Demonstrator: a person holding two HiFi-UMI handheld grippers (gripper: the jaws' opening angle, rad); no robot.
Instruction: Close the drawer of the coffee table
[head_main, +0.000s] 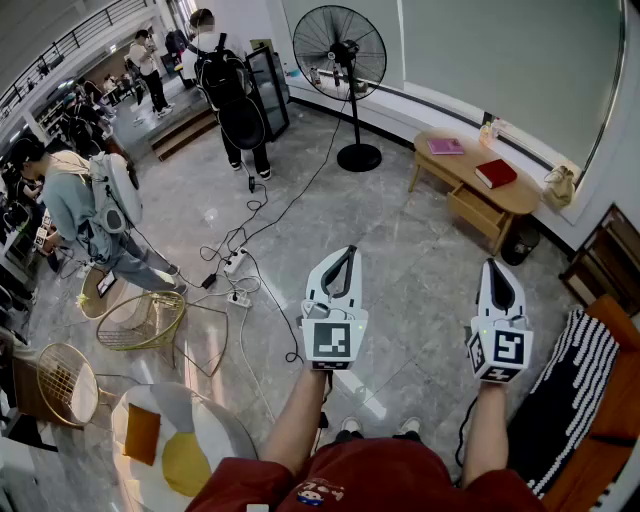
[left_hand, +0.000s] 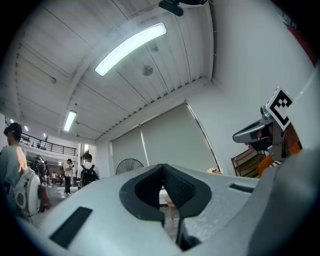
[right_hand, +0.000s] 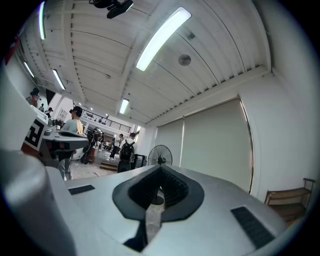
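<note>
A person stands on a grey tiled floor (head_main: 420, 290), seen from above, arms stretched forward with a white two-jaw claw in each hand. The left gripper (head_main: 346, 254) and the right gripper (head_main: 497, 266) both point ahead, roughly level, well above the floor. Each claw has its black pads pressed together with nothing between them. The oval wooden coffee table (head_main: 470, 162) stands well apart from them, at the far right beside the window wall, with a pink book (head_main: 445, 146) and a red book (head_main: 496, 173) on top. Its drawer (head_main: 473, 208) sticks out from the table's front, towards the room, so the task is not yet done. The claws seem held out and empty simply because the person has yet to reach the table; closed jaws would likely serve as a blunt end for pushing the drawer front. A black pedestal fan (head_main: 340, 50) stands left of the table, and cables (head_main: 262, 225) trail across the floor to the person's left.
</note>
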